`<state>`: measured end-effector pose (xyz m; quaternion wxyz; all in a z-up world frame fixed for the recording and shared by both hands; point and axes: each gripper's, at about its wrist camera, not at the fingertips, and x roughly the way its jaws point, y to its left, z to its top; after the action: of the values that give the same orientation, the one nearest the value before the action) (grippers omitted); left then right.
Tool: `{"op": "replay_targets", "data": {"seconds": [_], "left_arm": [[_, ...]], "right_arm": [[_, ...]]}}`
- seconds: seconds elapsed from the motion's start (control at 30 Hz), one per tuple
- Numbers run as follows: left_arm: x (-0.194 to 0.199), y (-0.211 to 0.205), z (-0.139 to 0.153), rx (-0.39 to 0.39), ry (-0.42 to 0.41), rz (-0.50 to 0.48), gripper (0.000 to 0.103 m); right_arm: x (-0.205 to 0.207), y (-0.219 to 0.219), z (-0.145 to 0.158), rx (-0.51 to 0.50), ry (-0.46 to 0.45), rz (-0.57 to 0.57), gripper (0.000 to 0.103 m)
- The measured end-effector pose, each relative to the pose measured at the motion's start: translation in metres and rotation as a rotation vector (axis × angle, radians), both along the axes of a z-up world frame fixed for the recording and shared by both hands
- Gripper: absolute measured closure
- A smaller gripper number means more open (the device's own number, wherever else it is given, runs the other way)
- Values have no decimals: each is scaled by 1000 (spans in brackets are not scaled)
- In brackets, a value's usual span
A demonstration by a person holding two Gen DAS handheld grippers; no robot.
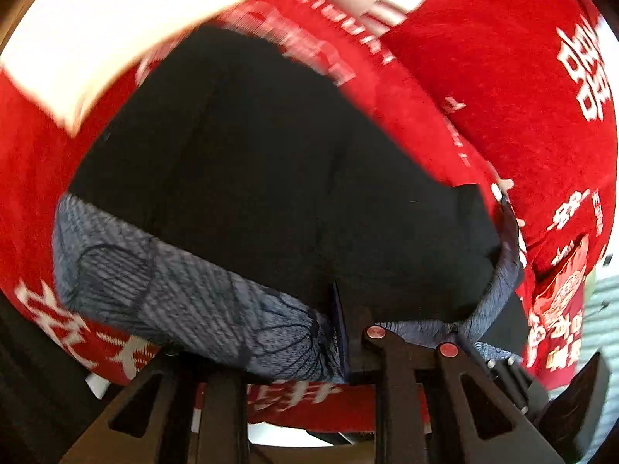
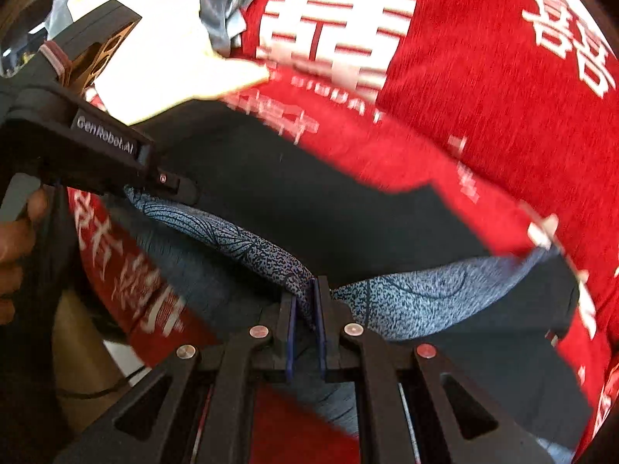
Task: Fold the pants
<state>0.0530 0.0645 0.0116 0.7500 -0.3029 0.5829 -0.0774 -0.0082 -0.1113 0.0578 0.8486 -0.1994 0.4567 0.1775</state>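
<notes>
Pinching the patterned waistband of the black pants, I hold both the left tongs and right tongs clamped on it above the red cloth.

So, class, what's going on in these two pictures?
A person is folding dark pants over a red cloth with white characters. The left gripper and the right gripper are each shut on the blue-grey patterned waistband, lifting that edge above the cloth. The rest of the pants lies spread out beyond. White and grey laundry sits at the far left.
</notes>
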Motion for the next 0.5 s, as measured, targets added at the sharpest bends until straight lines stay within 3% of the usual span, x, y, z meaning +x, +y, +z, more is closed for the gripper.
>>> {"op": "replay_targets", "data": {"seconds": [0.1,0.2,0.27,0.37,0.5], "left_arm": [[-9,11,1,-46,2,25,80],[-15,11,6,-9,-17,3,80],[-18,11,6,-5,-23,-1,80],[-18,10,7,11,-31,-14,80],[-14,8,6,40,-23,-40,80]], "right_arm": [[-12,9,5,-48,-16,7,83],[-14,5,30,59,-23,-1,59],[-9,1,42,96,-49,-40,49],[16,-6,44,120,-14,-153,48],[48,-15,24,81,53,-320,48]]}}
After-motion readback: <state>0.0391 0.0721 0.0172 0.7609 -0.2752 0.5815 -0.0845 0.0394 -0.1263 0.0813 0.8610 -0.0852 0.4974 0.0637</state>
